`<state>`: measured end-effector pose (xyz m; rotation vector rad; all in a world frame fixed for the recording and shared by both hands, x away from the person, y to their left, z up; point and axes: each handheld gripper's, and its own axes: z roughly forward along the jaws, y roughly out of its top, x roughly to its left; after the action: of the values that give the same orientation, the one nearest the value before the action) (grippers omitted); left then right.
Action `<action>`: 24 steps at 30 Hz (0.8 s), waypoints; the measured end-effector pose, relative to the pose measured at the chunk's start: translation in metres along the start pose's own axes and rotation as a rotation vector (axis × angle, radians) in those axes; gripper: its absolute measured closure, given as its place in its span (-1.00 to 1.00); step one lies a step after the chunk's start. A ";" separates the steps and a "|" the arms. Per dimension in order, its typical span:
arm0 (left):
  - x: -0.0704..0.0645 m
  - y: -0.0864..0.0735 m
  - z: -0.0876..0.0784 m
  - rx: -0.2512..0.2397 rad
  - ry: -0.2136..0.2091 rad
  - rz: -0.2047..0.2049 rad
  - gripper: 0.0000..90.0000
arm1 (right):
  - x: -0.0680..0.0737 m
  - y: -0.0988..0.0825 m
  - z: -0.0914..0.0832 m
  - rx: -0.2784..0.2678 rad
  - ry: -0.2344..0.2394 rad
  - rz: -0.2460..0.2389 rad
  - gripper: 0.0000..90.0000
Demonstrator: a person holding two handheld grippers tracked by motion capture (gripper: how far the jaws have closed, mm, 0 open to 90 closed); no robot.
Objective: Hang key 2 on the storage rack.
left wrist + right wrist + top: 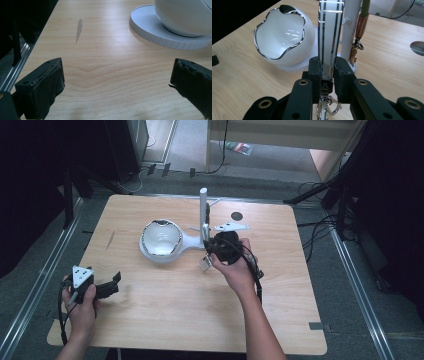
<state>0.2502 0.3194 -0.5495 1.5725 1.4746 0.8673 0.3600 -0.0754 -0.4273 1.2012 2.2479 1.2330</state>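
My right gripper [327,72] pinches a flat striped strap [329,37] with a metal clasp below, held upright just in front of the white stand post [350,30] beside the bowl-shaped holder [284,37]. I judge I'm hanging it there; next I must lift toward the post's hook. My left gripper [117,82] rests idle, jaws spread over bare table [105,50]
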 end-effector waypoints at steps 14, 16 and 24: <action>0.000 0.000 0.000 0.001 0.001 0.000 -1.00 | -0.006 0.003 -0.001 -0.012 -0.071 0.043 0.73; 0.000 0.000 0.000 0.003 -0.002 0.000 -1.00 | -0.006 0.003 -0.001 -0.011 -0.051 0.044 0.73; 0.000 0.000 0.000 -0.001 -0.002 -0.001 -1.00 | -0.005 0.003 0.005 -0.004 0.029 0.037 0.73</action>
<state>0.2502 0.3197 -0.5495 1.5709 1.4732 0.8651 0.3676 -0.0752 -0.4285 1.2368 2.2518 1.2763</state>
